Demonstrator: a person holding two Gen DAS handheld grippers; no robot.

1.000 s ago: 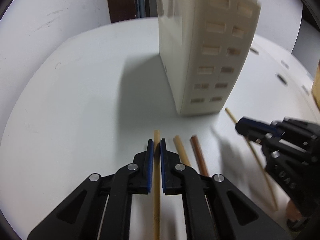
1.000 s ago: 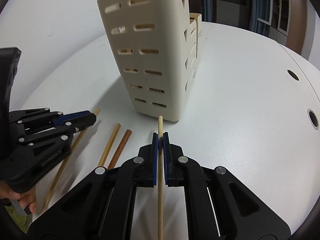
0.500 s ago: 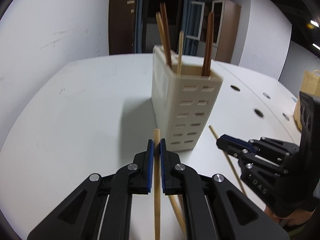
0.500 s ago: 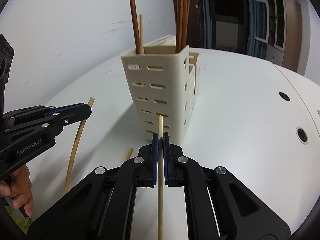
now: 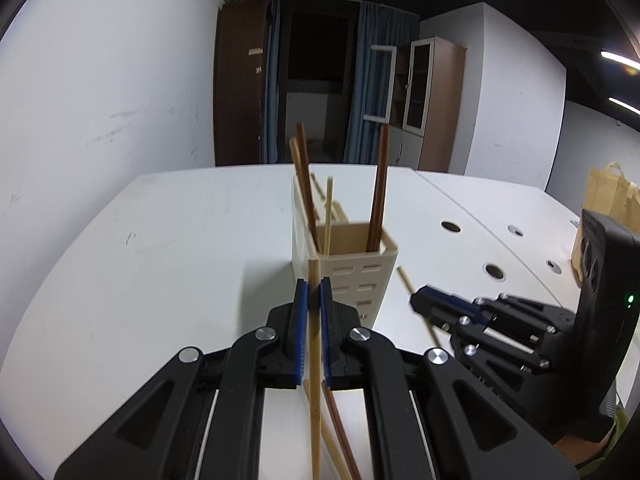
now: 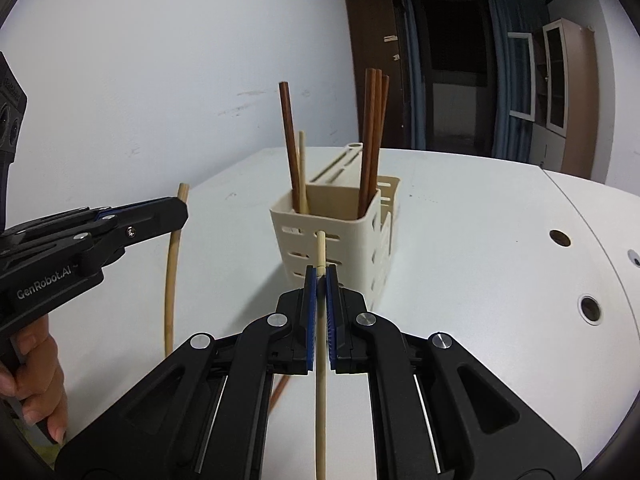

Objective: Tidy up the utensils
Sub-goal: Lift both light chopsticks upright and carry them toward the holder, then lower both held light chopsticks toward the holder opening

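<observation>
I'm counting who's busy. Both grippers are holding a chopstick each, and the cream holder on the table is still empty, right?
Not quite: the cream holder is not empty. The right wrist view shows several chopsticks already standing in it. The rest holds: the left gripper and right gripper each clamp a light chopstick.

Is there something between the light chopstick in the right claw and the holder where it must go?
Nothing visible. The right claw grips the light chopstick, and only open air lies before the cream holder.
</observation>
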